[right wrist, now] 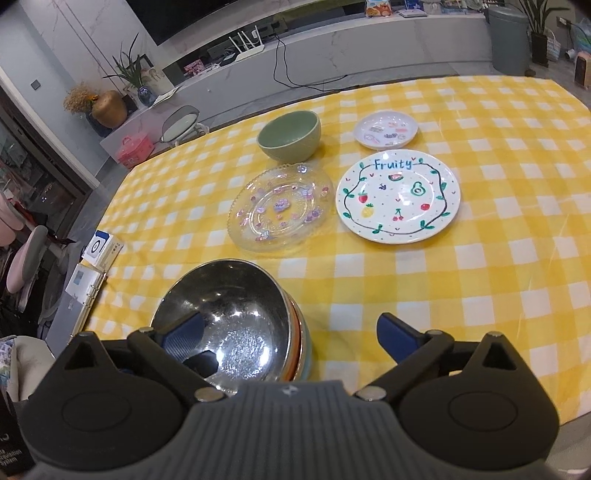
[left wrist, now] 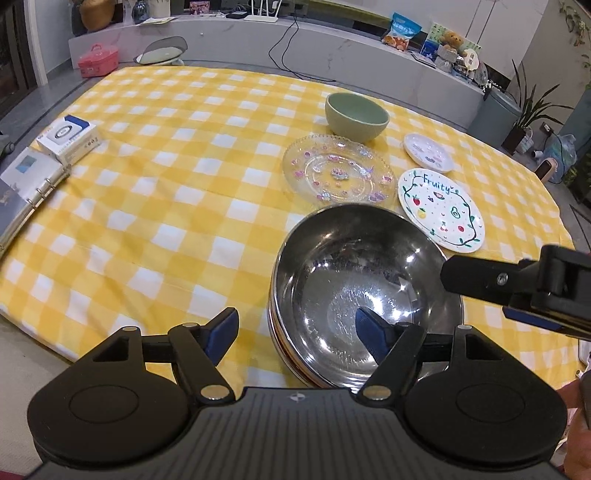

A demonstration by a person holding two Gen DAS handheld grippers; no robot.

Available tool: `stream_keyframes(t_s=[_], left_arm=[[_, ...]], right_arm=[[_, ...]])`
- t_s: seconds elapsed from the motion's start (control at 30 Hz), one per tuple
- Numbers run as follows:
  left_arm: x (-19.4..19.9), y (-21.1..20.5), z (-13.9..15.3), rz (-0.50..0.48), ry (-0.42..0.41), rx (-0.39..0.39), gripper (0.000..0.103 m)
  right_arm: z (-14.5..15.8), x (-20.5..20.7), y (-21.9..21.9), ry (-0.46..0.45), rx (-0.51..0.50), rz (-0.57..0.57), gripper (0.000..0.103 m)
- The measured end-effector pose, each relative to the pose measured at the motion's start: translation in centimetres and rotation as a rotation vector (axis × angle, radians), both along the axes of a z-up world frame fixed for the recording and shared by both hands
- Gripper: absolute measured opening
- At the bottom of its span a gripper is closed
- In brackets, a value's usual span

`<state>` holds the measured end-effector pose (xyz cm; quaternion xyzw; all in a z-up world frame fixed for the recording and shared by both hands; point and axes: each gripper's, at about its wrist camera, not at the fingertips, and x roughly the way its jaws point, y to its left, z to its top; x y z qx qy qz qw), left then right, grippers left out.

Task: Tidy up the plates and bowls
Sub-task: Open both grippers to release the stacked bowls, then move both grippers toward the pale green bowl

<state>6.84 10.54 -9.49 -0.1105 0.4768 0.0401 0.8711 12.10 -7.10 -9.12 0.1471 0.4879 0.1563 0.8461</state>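
Both your hand-held grippers, left (left wrist: 297, 338) and right (right wrist: 291, 338), stand wide open, each straddling the steel bowl's (left wrist: 364, 291) rim on the stack, gripping nothing.

**Readable text: one word, on one plate**

"Fruity" in blue hand-style lettering stands along the upper inner rim of the white fruit-pattern plate (right wrist: 398, 196), well ahead of the right gripper's fingers, roughly between them in line; in the left wrist view the same plate (left wrist: 441, 210) lies ahead and right of the fingers, word legible there too. The small white plate (right wrist: 385, 130) beyond it carries printed marks, too small to read. White-and-blue box (left wrist: 68, 142), far left of the left fingers: label illegible. Snack bag (left wrist: 402, 31) on the far ledge: print unreadable.
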Motion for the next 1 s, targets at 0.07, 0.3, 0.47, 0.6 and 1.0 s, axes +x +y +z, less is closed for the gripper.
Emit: stream_keyframes(t_s=[0.07, 0.3, 0.47, 0.6, 1.0], left_arm=[[-0.2, 0.0, 0.6, 0.004, -0.015, 0.014, 0.085], [0.0, 0.3, 2.5, 0.028, -0.018, 0.003, 0.085], [0.8, 0.3, 4.0, 0.037, -0.034, 0.007, 0.085], [2.3, 0.6, 5.3, 0.02, -0.039, -0.068, 0.085], [9.2, 1.0, 6.9, 0.041, -0.105, 0.035, 0.084]], right_arm=[[0.1, 0.1, -0.1, 0.002, 0.011, 0.001, 0.098], [1.8, 0.0, -0.8, -0.006, 0.07, -0.012, 0.098], [3.6, 0.2, -2.3, -0.037, 0.121, -0.04, 0.098], [4.2, 1.1, -3.1, -0.048, 0.145, -0.058, 0.098], [4.0, 7.8, -2.8, -0.072, 0.078, -0.07, 0.094]])
